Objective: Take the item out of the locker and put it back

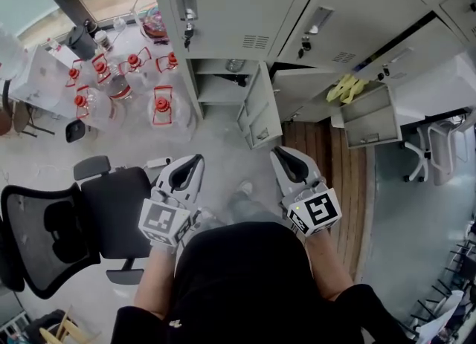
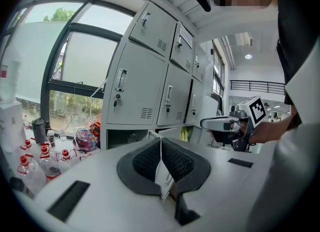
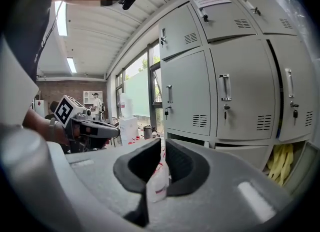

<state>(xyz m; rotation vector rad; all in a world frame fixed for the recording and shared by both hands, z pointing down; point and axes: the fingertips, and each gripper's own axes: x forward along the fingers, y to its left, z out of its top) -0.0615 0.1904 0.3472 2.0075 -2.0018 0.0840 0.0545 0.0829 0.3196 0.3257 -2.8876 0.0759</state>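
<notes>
In front of the lockers, the left gripper (image 1: 192, 163) and right gripper (image 1: 282, 155) hang shut and empty, well apart from the yellow item (image 1: 346, 88), seemingly gloves, inside the open locker (image 1: 301, 93), whose swung-out door (image 1: 370, 118) could snag a careless reach.

Office locker area: grey metal lockers (image 1: 230, 1), a black swivel chair (image 1: 111, 212).

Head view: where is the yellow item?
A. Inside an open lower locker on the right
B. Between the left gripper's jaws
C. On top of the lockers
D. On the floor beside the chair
A: the yellow item lies inside the open locker at the right of the row, just behind its swung-out door.
</notes>
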